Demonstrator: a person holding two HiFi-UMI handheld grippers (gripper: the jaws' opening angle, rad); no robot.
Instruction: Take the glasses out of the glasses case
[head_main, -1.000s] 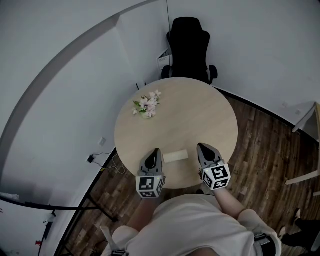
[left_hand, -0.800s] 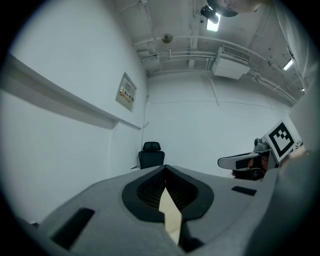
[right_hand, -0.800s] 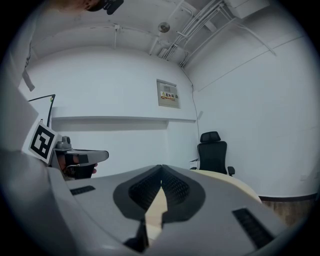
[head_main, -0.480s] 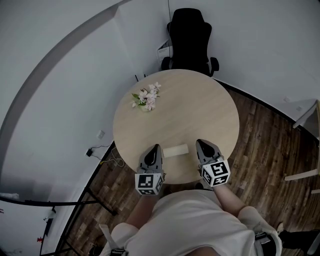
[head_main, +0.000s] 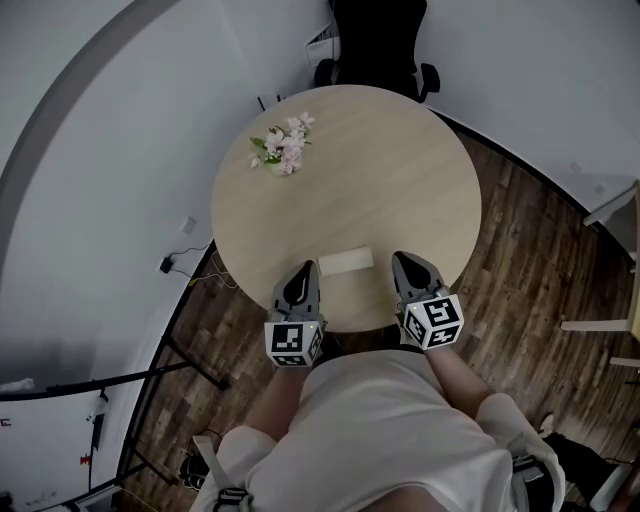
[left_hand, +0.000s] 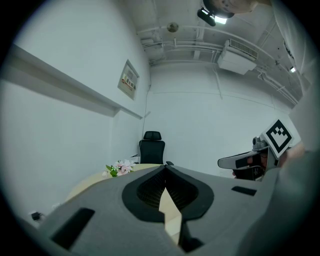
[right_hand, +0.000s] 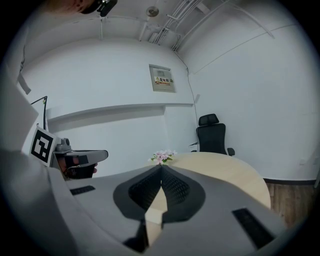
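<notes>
A small spray of pink flowers (head_main: 280, 152) stands well back on the left side of the round wooden table (head_main: 400, 170), out of the way of the work at the near edge. There the left gripper (head_main: 306, 272) is held just over the rim, pointing across the tabletop. Its jaws are pressed together at the tips with nothing between them, as its own view shows. Just to its right lies the glasses case (head_main: 346, 262), a pale, flat oblong resting lengthwise along the table's near edge, apart from both tools. It appears closed and no glasses are visible, though it is too small to make out a lid seam. A black office chair (head_main: 378, 40) sits empty at the far side of the table. The right gripper (head_main: 402, 264) mirrors the left on the case's other side, with its jaws likewise closed and empty. The flanking stance suggests the person is squaring up to the case so that one tool can steady it while the other lifts the lid. By that reading the task has not yet begun, and both pairs of jaws would need to part before either could take hold.
</notes>
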